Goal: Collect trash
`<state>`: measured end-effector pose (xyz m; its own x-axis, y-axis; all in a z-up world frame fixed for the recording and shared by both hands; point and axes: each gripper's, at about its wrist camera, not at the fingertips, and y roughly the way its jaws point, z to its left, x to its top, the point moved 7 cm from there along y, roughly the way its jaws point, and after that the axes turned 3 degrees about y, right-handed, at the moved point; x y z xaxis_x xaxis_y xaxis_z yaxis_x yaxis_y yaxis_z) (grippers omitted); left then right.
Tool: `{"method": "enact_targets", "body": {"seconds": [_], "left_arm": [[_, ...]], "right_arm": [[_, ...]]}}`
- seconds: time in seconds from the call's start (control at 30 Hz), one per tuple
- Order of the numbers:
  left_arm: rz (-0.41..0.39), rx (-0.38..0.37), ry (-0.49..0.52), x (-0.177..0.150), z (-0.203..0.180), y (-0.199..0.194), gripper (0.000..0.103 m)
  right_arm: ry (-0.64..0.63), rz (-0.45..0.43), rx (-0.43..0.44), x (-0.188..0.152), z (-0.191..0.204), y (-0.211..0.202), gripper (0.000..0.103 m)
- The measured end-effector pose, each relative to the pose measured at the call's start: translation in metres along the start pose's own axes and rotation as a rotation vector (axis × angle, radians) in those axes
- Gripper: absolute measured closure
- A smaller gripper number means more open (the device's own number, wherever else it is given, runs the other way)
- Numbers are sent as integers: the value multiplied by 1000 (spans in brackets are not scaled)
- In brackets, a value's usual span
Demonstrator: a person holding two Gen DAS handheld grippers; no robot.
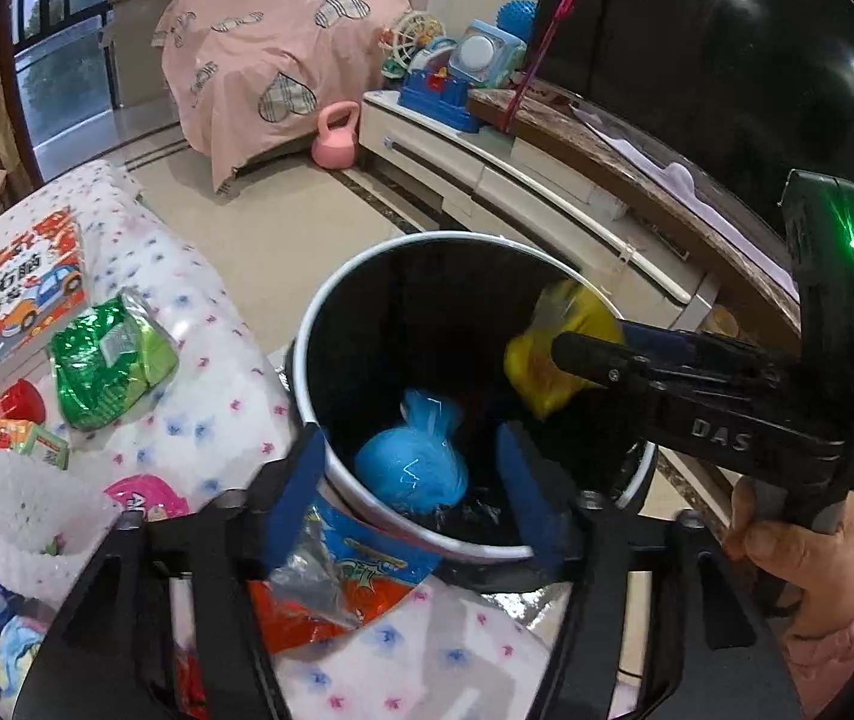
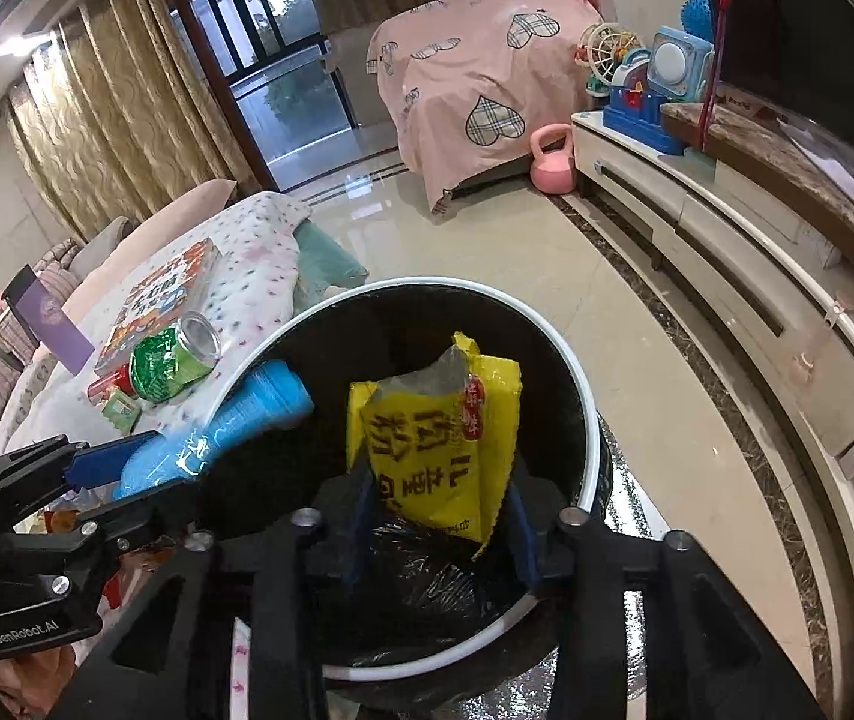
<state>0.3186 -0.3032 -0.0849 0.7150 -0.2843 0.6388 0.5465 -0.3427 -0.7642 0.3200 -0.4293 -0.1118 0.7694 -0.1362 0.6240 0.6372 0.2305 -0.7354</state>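
Note:
A round trash bin (image 1: 314, 324) with a white rim and black liner stands beside the table; it also shows in the right wrist view (image 2: 583, 384). My left gripper (image 1: 411, 468) is open over the bin, and a blue wrapper (image 1: 411, 462) hangs between its fingers, falling or lying inside. In the right wrist view the blue wrapper (image 2: 234, 420) appears by the left gripper's fingers (image 2: 108, 462). My right gripper (image 2: 436, 516) holds a yellow packet (image 2: 445, 438) over the bin, its fingers (image 2: 360, 516) close on both sides. The yellow packet (image 1: 553, 354) looks blurred in the left wrist view.
The table with a dotted cloth (image 1: 210, 360) carries a green crumpled wrapper (image 1: 108, 360), a book (image 1: 12, 306), a red-orange snack packet (image 1: 336, 588), small boxes (image 1: 30, 438) and white foam netting (image 1: 12, 516). A TV cabinet (image 2: 727, 264) runs along the right.

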Motion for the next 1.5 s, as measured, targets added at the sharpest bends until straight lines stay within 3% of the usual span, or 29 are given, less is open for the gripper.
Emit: {"method": "enact_targets", "body": {"seconds": [0.07,0.27,0.33,0.37,0.63,1.0,1.37,1.5], "left_arm": [[-5,4,-16,-1,4,-3,31],[-53,-2,-73,-18,17,-33,26],[-85,-7,-92,-29,20,-47,24],[-94,-5,-93,-33,21,-52,24],[-141,14,-128,-70,36,-88,22],[-160,67,-203,-117,77,-116,22],[-151,78,-253,-136,99,-122,22],[-158,67,-217,-125,96,-123,32]], "right_arm": [[9,-7,10,1,-1,-2,40],[45,-47,26,1,1,-18,32],[64,-68,46,-3,5,-26,13],[76,-88,60,-8,7,-32,10],[139,-144,113,-45,29,-60,3],[188,-191,125,-86,57,-83,3],[82,-186,110,-96,102,-74,4],[60,-165,131,-92,112,-64,16]]}}
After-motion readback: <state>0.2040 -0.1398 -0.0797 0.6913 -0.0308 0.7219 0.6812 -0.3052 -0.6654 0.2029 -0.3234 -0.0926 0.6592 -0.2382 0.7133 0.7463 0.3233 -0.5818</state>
